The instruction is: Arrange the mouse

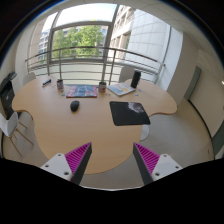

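The tool [112, 160] sits nearest, its two purple-padded fingers [76, 158] spread wide with nothing between them. Beyond them stretches the pale wooden worktop [70, 125]. The mouse [74, 105] — small, dark, rounded — lies well ahead and left of the fingers, apart from the black mouse mat [129, 112], which rests ahead and slightly right. Farther off lie a colourful book [82, 91], some papers [121, 89] and a dark upright object [136, 79] by the windows — nothing stands between tool and mouse.
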Motion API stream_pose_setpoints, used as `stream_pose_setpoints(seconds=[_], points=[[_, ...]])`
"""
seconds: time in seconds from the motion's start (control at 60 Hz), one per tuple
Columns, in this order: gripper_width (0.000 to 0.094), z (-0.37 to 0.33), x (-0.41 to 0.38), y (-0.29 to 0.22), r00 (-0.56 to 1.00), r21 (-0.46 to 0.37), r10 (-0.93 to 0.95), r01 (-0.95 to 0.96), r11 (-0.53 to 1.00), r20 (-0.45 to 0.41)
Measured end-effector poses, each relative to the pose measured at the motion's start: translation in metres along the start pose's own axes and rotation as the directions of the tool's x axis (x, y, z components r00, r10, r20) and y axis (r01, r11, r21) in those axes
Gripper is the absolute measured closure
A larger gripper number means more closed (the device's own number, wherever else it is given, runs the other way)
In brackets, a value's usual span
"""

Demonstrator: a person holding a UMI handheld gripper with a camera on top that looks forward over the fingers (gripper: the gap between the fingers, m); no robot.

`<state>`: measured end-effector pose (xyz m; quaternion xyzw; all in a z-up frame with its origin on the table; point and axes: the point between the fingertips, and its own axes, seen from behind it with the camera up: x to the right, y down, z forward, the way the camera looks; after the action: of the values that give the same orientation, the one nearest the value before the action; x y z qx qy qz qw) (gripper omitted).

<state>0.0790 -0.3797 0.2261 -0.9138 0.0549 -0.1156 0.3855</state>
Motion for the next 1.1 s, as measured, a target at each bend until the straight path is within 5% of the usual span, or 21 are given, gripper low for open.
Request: stream_pose_setpoints(seconds=[0.267, 0.5, 0.85, 1.1], points=[[0.009, 0.012, -0.034, 0.035, 0.999, -0.05, 0.02, -0.021, 0.999, -0.036], [0.0087, 0.063, -0.135, 0.072, 0.997, -0.094, 0.067, -0.064, 0.994, 0.03], [0.0088, 0.266, -0.255, -0.059, 0.991, 0.083, 0.006, -0.017, 0.996, 0.135], [0.0117, 0.405, -0.281, -0.134, 0.987, 0.094, -0.007, -0.009, 0.996, 0.161]])
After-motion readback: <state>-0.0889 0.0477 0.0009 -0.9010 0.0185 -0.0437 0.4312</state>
